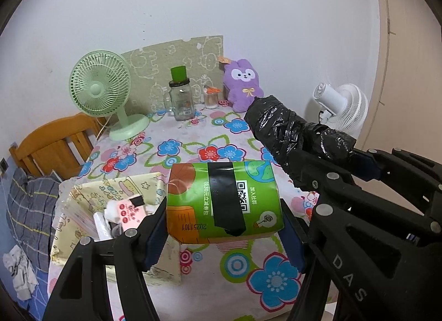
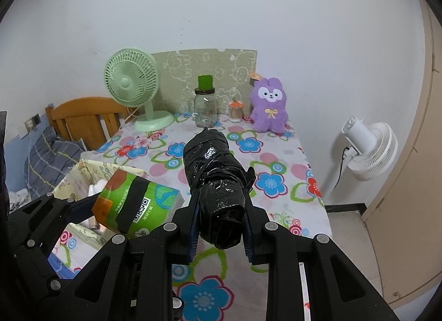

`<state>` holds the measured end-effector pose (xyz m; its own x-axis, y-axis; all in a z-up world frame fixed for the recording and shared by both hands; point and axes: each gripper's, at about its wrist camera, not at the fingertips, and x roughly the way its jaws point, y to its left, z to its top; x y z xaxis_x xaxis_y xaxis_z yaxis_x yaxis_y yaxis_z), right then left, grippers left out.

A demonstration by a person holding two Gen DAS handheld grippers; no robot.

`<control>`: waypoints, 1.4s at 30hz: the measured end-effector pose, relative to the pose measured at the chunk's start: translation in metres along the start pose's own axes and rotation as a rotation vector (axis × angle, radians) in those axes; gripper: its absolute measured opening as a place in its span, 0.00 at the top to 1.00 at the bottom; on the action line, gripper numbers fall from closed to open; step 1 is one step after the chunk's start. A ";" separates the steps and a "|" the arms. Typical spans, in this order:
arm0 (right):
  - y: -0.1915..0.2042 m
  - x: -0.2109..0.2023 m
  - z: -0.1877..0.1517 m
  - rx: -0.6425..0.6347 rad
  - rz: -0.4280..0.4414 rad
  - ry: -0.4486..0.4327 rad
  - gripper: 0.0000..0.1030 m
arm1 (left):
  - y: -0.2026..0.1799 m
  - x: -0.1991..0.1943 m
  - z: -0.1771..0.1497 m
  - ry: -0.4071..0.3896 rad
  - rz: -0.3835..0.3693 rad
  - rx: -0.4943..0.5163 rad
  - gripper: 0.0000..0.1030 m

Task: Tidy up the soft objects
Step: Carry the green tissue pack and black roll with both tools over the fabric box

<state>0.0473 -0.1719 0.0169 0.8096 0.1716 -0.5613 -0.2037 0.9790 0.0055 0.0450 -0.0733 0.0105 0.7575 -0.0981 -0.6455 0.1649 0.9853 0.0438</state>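
Note:
My left gripper [image 1: 223, 227] is shut on a green and orange tissue pack [image 1: 223, 199] with a black tape band, held above the floral table, just right of the yellow patterned box [image 1: 83, 210]. The pack also shows in the right wrist view [image 2: 132, 205]. My right gripper [image 2: 221, 227] is shut on a black plastic-wrapped roll [image 2: 215, 171], held above the table's middle; the roll shows in the left wrist view [image 1: 292, 130] at the right. A purple plush rabbit [image 2: 269, 105] sits upright at the table's back right.
A green desk fan [image 2: 132, 86], a glass jar with a green cup on top [image 2: 205, 105] and a small cotton-swab jar [image 2: 236, 111] stand along the back edge. The yellow box holds small packets [image 1: 124, 210]. A white fan [image 2: 370, 147] stands right of the table, a wooden bed frame [image 2: 83, 116] left.

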 end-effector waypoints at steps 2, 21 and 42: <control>0.005 0.001 0.002 0.000 0.006 0.000 0.72 | 0.006 0.000 0.000 -0.004 -0.001 0.002 0.29; 0.066 0.032 0.019 -0.031 0.077 0.018 0.72 | 0.073 0.011 -0.002 -0.011 0.037 -0.024 0.29; 0.131 0.080 0.014 -0.102 0.202 0.053 0.72 | 0.137 0.039 -0.027 0.062 0.117 -0.091 0.29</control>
<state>0.0932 -0.0283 -0.0159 0.7170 0.3541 -0.6004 -0.4153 0.9088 0.0399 0.0796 0.0616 -0.0294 0.7275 0.0240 -0.6857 0.0178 0.9984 0.0539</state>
